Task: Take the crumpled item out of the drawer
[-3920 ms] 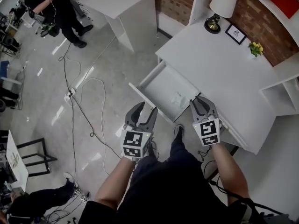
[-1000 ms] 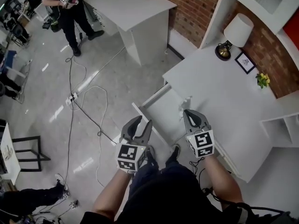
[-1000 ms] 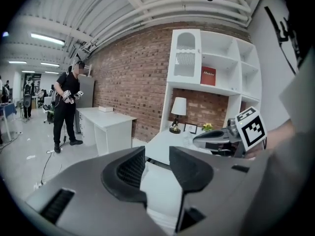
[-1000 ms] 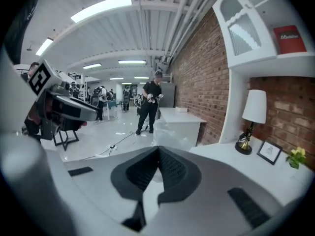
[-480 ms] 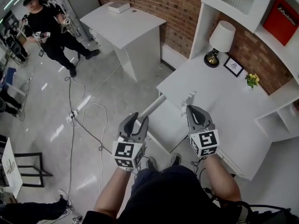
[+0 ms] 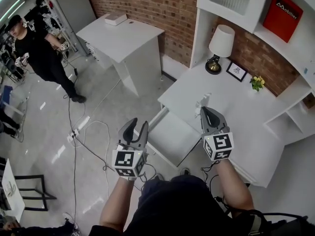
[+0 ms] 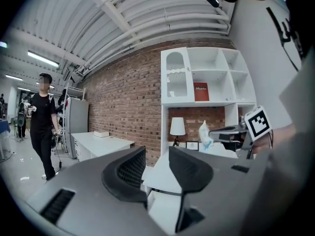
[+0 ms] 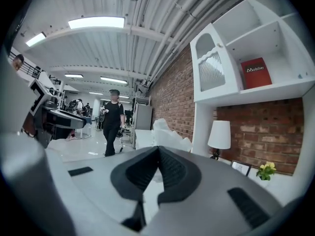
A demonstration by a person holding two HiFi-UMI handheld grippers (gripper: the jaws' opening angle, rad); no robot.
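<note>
The head view alone shows the open drawer (image 6: 172, 137) of the white desk (image 6: 246, 127). Both forearms reach forward. The left gripper (image 6: 137, 124) is out over the floor beside the drawer front. The right gripper (image 6: 205, 110) is over the desk's near edge, with the crumpled item (image 6: 202, 101) white at its tips.

The left gripper view looks nearly level at the brick wall. Its jaws stand moderately apart, with nothing between them. Beyond them, the right gripper (image 7: 231, 132) holds the crumpled item (image 7: 204, 134) up near the lamp (image 7: 177, 127).

In the right gripper view, the jaws are pressed together, pinching the crumpled item (image 8: 167, 132), which stands up past their tips. A person (image 8: 113, 122) walks behind.
</note>
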